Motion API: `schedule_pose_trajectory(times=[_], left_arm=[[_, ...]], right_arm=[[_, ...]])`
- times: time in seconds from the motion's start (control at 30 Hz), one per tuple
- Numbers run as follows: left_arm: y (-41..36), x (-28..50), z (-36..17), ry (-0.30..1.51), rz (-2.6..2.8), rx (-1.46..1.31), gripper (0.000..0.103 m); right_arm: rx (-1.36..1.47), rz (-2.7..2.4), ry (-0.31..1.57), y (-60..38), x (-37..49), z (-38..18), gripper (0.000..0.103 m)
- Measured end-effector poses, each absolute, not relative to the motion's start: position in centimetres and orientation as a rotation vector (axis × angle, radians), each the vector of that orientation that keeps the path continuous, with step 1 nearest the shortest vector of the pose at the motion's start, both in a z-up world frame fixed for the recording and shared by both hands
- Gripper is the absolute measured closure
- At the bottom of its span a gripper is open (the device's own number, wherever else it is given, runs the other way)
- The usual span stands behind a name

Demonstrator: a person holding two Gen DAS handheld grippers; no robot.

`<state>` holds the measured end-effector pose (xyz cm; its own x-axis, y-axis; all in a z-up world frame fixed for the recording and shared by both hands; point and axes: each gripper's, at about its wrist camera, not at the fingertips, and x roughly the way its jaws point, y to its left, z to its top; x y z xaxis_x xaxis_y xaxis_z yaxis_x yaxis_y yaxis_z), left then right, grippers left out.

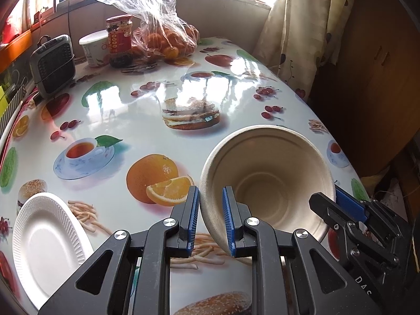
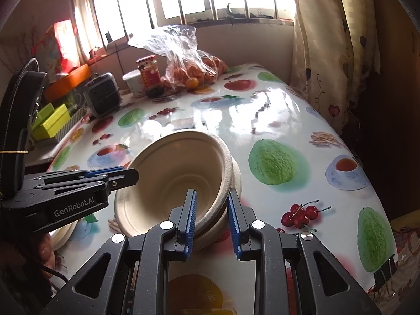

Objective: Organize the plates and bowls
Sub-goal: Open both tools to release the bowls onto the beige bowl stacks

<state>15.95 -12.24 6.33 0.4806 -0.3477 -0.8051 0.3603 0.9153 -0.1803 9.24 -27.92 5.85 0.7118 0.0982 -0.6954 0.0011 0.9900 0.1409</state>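
Observation:
A beige paper bowl (image 1: 267, 181) is held tilted above the table, its opening toward both cameras. My left gripper (image 1: 211, 218) is shut on its left rim. My right gripper (image 2: 212, 219) is shut on the opposite rim, where two nested bowl (image 2: 178, 181) rims show. The right gripper also shows in the left wrist view (image 1: 341, 210), and the left gripper shows in the right wrist view (image 2: 115, 174). A white paper plate (image 1: 50, 246) lies on the table at the lower left.
The table (image 1: 147, 131) has a glossy fruit-print cloth. At its far end stand a red-labelled jar (image 1: 119, 40), a white tub (image 1: 94, 48), a bag of oranges (image 1: 162, 39) and a small grey heater (image 1: 52, 65). A curtain (image 1: 296, 26) hangs right.

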Motion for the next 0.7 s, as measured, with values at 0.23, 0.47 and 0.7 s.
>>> schedule_pose_trajectory(times=[0.23,0.47,0.7], left_arm=[[-12.37,15.96,6.2,0.981,-0.431,0.018,0.084],[-12.39,15.95,6.2,0.983,-0.43,0.018,0.084],[-12.4,15.98,6.11,0.985,-0.429,0.023,0.084]], right_arm=[[0.136,0.052,0.776,-28.03,9.21,5.82,0.08],[0.135,0.051,0.777,-28.0,9.2,5.8,0.08],[0.137,0.051,0.778,-28.13,9.26,5.76,0.08]])
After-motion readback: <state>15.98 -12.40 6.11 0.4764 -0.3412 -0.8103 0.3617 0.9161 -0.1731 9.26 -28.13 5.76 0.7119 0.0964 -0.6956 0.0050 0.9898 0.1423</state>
